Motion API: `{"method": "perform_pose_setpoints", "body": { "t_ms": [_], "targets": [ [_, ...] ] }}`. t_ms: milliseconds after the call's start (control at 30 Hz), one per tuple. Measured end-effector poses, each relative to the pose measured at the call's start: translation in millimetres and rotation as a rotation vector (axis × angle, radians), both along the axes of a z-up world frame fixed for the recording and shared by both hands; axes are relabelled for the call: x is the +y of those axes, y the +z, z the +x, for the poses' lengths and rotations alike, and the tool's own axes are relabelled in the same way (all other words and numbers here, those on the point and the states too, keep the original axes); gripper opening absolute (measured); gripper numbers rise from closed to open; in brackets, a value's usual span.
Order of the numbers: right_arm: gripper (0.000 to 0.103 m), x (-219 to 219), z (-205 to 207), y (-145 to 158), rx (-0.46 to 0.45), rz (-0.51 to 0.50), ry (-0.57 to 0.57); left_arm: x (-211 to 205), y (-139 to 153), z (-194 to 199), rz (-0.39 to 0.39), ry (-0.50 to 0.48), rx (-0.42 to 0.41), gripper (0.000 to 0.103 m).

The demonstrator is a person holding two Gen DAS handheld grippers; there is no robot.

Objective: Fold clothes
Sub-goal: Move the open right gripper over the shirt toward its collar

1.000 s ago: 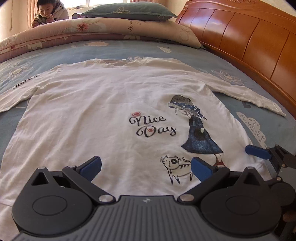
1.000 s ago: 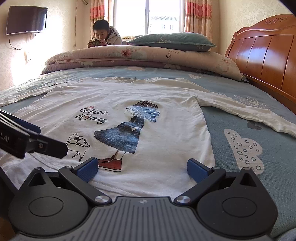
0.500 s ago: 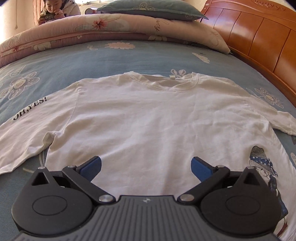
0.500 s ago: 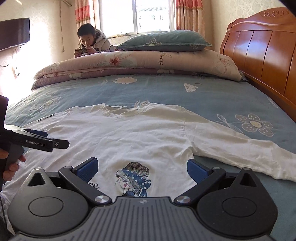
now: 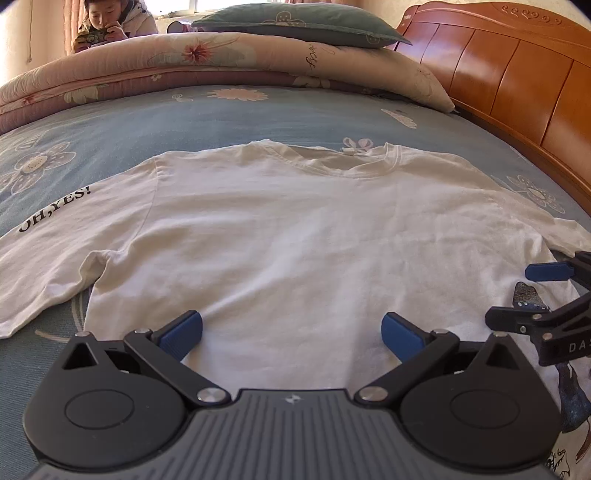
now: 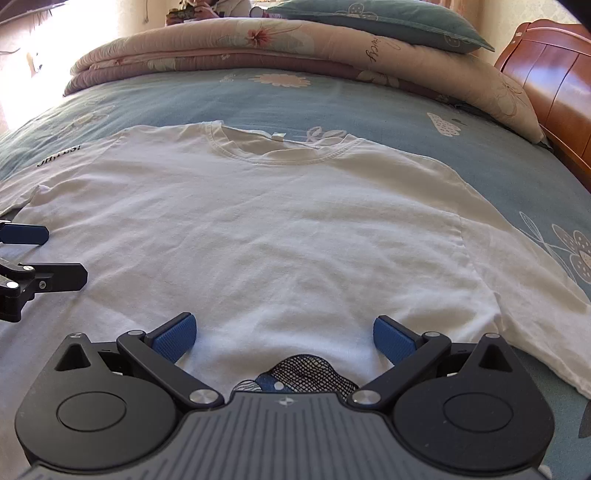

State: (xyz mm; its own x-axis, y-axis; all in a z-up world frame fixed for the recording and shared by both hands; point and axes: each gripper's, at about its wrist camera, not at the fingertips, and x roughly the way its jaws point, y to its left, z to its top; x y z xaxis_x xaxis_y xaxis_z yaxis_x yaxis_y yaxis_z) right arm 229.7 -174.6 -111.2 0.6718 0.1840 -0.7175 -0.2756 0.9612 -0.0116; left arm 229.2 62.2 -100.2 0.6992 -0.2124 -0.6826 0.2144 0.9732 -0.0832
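Observation:
A white long-sleeved shirt (image 5: 295, 229) lies flat, front up, on the blue bed sheet, collar (image 5: 343, 162) away from me. Its left sleeve reads "OH,YES!" (image 5: 55, 214). My left gripper (image 5: 291, 328) is open and empty, low over the shirt's chest near the left armpit. My right gripper (image 6: 284, 332) is open and empty over the chest, just above the printed girl's hat (image 6: 306, 373). The shirt (image 6: 258, 229) fills the right wrist view. Each gripper shows at the edge of the other's view, the right one (image 5: 546, 295) and the left one (image 6: 33, 258).
A folded floral quilt (image 5: 221, 62) and a green pillow (image 5: 295, 22) lie across the far side of the bed. A wooden headboard (image 5: 517, 74) runs along the right. A child (image 5: 110, 22) sits behind the quilt.
Both grippers have moved forward from the shirt's hem up over the print to the chest and come lower. Both stayed open.

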Motion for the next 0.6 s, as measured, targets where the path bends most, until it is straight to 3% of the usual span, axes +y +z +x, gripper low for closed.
{"method": "perform_pose_setpoints", "body": {
  "t_ms": [300,433,600],
  "targets": [
    [0.103,-40,-95,2,0.042,-0.008,-0.061,-4,-2,-1,0.04,-0.006,-0.021,0.102],
    [0.103,-40,-88,16,0.051,-0.04,-0.099,-4,-3,-2,0.042,-0.013,-0.026,0.102],
    [0.103,-28,-62,23,0.037,0.05,-0.088,-3,-2,-1,0.037,-0.018,-0.021,0.102]
  ]
}}
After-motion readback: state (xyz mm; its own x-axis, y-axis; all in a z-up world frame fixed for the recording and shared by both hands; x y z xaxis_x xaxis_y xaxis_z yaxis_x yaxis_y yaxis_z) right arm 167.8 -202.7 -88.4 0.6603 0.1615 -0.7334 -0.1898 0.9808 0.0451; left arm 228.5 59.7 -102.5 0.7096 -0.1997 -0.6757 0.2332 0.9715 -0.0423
